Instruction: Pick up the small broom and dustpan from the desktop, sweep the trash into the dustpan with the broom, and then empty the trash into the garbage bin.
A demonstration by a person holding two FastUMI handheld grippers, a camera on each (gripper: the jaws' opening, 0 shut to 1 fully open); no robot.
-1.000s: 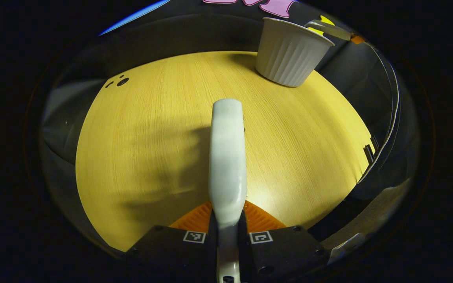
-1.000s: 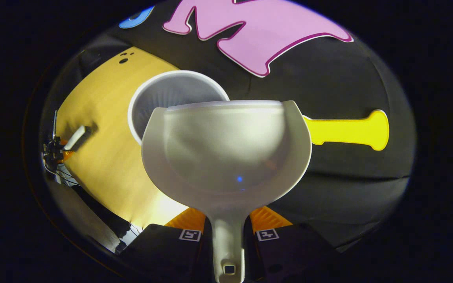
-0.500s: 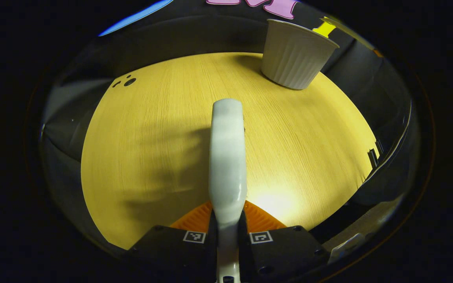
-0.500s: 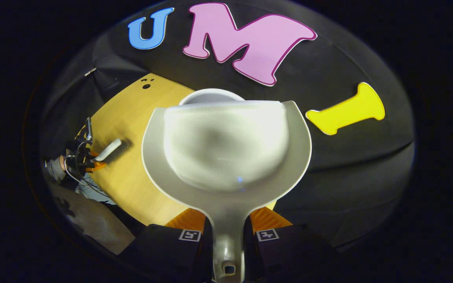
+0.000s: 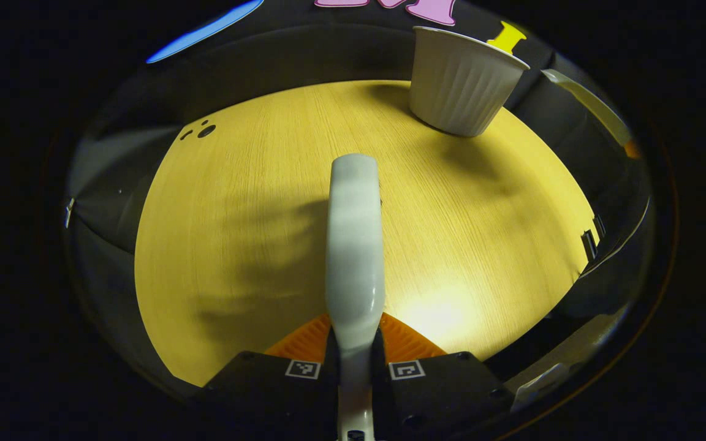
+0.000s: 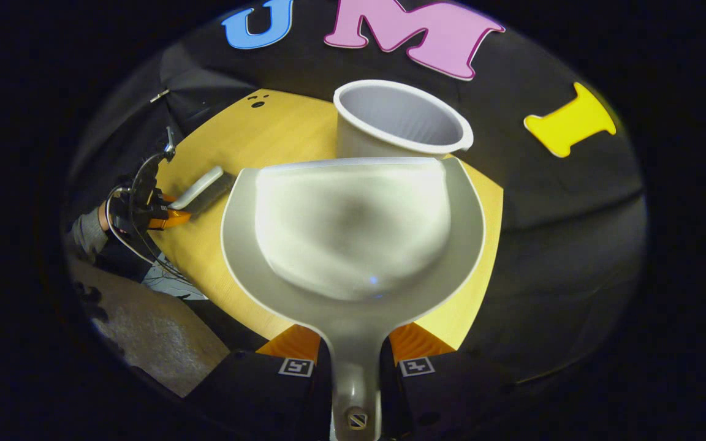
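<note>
Pale plastic dustpan [image 6: 353, 239] clamped by handle in right gripper [image 6: 356, 361], held just before white ribbed garbage bin [image 6: 399, 122]; white-handled small broom [image 5: 355, 245] pinched in left gripper [image 5: 355, 358] above yellow wooden desktop [image 5: 236, 202].

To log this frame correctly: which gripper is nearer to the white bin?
Right. The right gripper holds the dustpan just short of the bin; the left gripper with the broom is across the table.
</note>
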